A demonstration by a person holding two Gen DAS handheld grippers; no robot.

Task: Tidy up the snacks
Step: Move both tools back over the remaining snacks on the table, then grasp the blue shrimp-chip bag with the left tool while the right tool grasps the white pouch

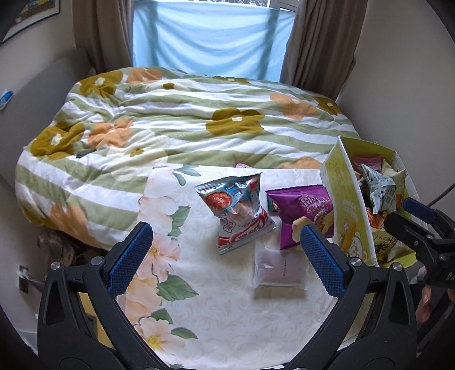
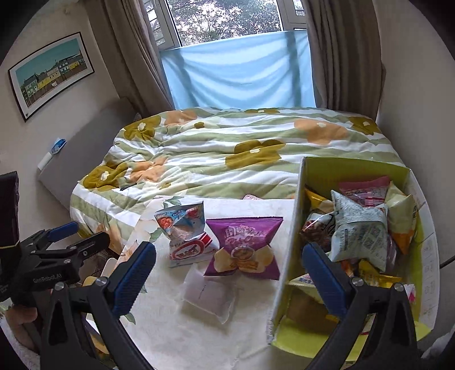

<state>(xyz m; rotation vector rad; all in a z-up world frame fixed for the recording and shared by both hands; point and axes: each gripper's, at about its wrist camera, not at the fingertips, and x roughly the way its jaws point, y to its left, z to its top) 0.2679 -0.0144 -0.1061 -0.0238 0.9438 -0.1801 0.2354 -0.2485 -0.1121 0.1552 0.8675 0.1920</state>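
Soft daylight from the window (image 2: 224,20), slightly blown out; heavy fisheye bending, dark vignette corners, mild softness overall.

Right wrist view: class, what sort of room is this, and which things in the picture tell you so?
Most likely a bedroom at home: a bed with a flowered quilt, curtains beside a window, and a framed picture on the wall.

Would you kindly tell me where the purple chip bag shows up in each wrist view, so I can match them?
Left wrist view: the purple chip bag lies right of centre, against the yellow box's left wall.
Right wrist view: the purple chip bag sits at centre, left of the yellow box.
Shared landmark: the silver and red snack bag, just left of it.
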